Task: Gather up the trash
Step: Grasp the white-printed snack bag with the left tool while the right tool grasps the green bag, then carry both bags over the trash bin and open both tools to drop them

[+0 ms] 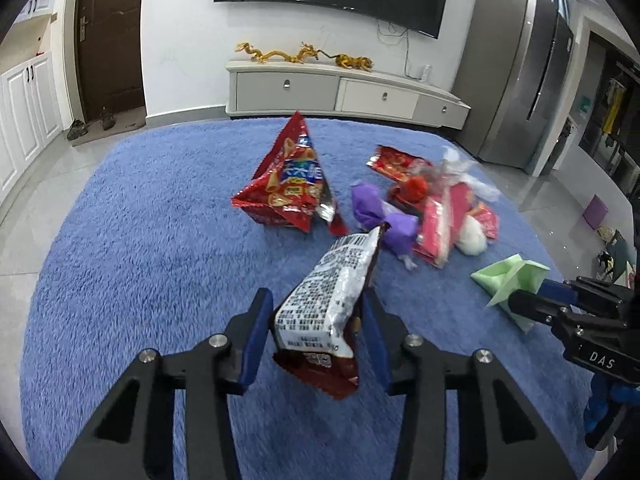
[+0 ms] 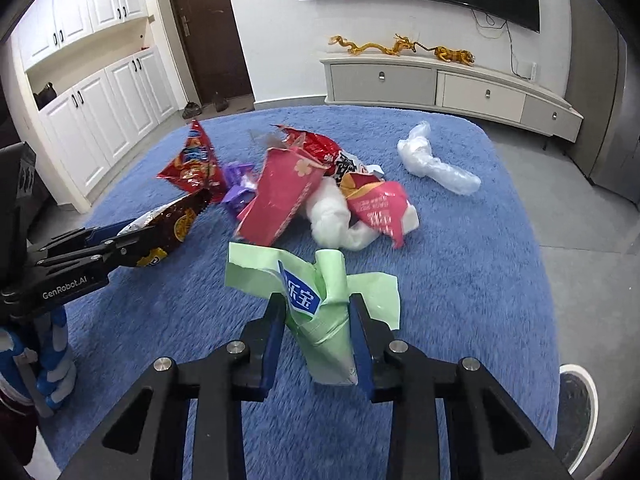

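Note:
My left gripper (image 1: 316, 306) is shut on a dark red snack wrapper (image 1: 332, 292) with a white printed back, held above the blue rug (image 1: 140, 240); it also shows in the right wrist view (image 2: 168, 228). My right gripper (image 2: 318, 314) is shut on a crumpled light green bag (image 2: 324, 304), also seen from the left wrist (image 1: 510, 276). A pile of trash lies on the rug ahead: a red chip bag (image 1: 288, 184), purple wrappers (image 1: 380, 216), a pink carton (image 2: 284, 196), white tissue (image 2: 332, 216) and a clear plastic bag (image 2: 436, 164).
A white TV cabinet (image 1: 340, 88) with golden figurines stands against the far wall under a TV. A brown door (image 1: 110, 36) and white cupboards (image 2: 100, 92) are at the left. Grey tiled floor surrounds the rug. A grey fridge (image 1: 520, 80) stands at the right.

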`<action>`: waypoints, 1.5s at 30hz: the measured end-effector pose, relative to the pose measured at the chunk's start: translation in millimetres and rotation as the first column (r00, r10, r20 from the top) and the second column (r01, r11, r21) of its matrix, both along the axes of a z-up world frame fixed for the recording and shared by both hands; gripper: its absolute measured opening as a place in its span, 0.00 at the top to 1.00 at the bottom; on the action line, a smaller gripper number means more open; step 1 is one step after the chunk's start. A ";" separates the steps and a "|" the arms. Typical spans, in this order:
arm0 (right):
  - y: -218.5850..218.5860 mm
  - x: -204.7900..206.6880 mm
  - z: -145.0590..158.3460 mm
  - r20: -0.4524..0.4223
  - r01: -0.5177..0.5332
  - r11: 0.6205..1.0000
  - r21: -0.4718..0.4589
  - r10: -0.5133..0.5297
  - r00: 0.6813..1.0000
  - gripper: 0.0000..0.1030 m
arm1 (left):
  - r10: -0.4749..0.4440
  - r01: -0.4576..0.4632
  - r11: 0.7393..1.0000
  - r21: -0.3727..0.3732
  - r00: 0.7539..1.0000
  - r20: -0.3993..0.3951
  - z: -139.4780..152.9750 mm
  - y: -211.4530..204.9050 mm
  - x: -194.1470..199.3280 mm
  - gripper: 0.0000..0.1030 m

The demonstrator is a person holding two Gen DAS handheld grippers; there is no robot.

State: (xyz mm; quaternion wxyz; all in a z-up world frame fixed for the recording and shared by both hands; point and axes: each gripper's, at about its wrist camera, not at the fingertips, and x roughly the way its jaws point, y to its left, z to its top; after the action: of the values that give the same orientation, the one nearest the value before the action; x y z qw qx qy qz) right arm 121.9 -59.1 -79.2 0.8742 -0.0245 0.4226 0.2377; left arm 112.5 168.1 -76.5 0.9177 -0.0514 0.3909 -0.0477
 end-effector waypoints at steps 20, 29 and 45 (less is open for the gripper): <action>-71.9 -107.7 67.2 0.146 0.124 0.987 0.104 -0.139 0.980 0.72 | -0.140 0.134 0.990 0.054 0.980 0.140 74.4 -80.1 -89.0 0.60; -145.7 -138.9 83.1 0.207 0.258 0.954 0.151 -0.286 0.936 0.72 | -0.261 0.251 0.965 0.080 0.952 0.158 99.5 -143.9 -99.5 0.60; -314.5 -118.9 7.3 0.015 0.583 0.792 0.183 -0.595 0.804 0.71 | -0.540 0.532 0.835 0.139 0.841 0.022 61.3 -350.2 -44.9 0.60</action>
State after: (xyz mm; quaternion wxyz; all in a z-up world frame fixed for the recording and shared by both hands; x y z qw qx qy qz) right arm 3.0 -373.5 -72.0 0.9182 0.1740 0.3557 -0.0124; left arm 67.6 -182.1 -15.1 0.8804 0.1203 0.3639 -0.2793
